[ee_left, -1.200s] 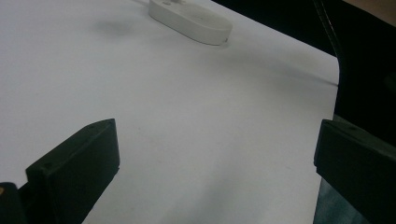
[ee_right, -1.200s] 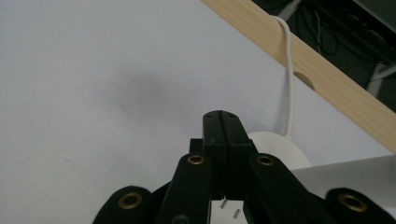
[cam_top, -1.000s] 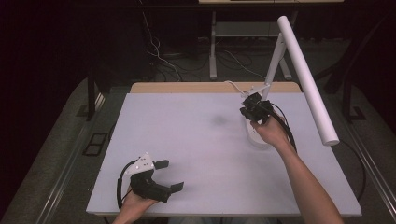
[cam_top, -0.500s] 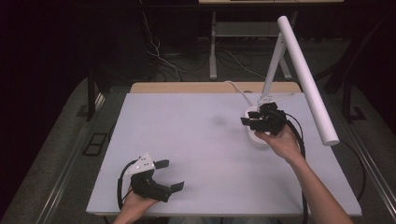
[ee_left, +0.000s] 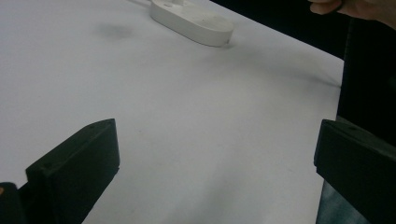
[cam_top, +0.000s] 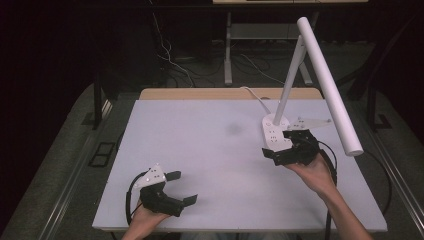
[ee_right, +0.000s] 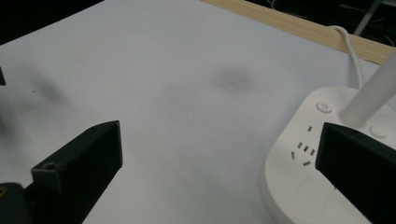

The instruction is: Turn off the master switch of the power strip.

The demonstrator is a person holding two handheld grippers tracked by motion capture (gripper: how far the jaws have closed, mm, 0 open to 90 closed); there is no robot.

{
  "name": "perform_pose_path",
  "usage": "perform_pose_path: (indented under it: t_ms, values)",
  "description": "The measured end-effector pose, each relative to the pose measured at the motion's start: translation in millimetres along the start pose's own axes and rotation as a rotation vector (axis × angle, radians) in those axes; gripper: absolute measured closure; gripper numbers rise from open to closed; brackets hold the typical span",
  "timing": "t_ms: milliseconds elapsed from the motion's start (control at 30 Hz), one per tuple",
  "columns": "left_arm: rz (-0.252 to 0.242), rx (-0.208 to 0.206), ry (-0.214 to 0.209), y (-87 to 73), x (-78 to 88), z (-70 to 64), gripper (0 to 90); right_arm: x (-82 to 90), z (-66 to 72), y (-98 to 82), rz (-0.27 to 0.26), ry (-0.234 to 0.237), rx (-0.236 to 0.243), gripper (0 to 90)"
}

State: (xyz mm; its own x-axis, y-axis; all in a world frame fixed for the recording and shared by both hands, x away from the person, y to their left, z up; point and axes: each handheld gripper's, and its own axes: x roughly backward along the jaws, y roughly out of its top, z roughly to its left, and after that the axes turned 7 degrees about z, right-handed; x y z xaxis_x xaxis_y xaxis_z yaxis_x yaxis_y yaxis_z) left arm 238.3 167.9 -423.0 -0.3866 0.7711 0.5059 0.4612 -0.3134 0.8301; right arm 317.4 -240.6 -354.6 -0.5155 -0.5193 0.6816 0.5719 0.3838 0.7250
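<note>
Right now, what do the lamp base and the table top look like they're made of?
Lamp base: looks like moulded white plastic, smooth with a slight sheen, rounded edges, socket slots and a power button set into it. Table top: a matte, pale grey-white sheet, maybe laminate or board; the far edge shows a light wood-coloured strip, so likely a wooden board underneath.

A white table [cam_top: 210, 165] carries a white lamp base [cam_top: 275, 133] near its far right side.

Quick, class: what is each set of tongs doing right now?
Left tongs: open, holding nothing.
Right tongs: open, jaws just opened, nothing between them, beside the lamp base.
</note>
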Motion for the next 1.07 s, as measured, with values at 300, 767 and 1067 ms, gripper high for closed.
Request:
perform_pose_path:
  t_ms: [300,767,1067]
  values:
    - [-0.002,0.006,0.003,-0.2,-0.2,0.0,0.0,5.9,1.0,-38.2,0.009,0.016,-0.035,0.2]
    - [0.004,0.012,0.013,-0.7,0.3,3.3,0.0,18.7,-1.1,-86.6,-0.015,0.043,-0.129,0.3]
    - [-0.001,0.02,0.017,-0.9,0.8,5.1,0.0,22.7,4.2,-106.3,-0.019,0.047,-0.121,0.3]
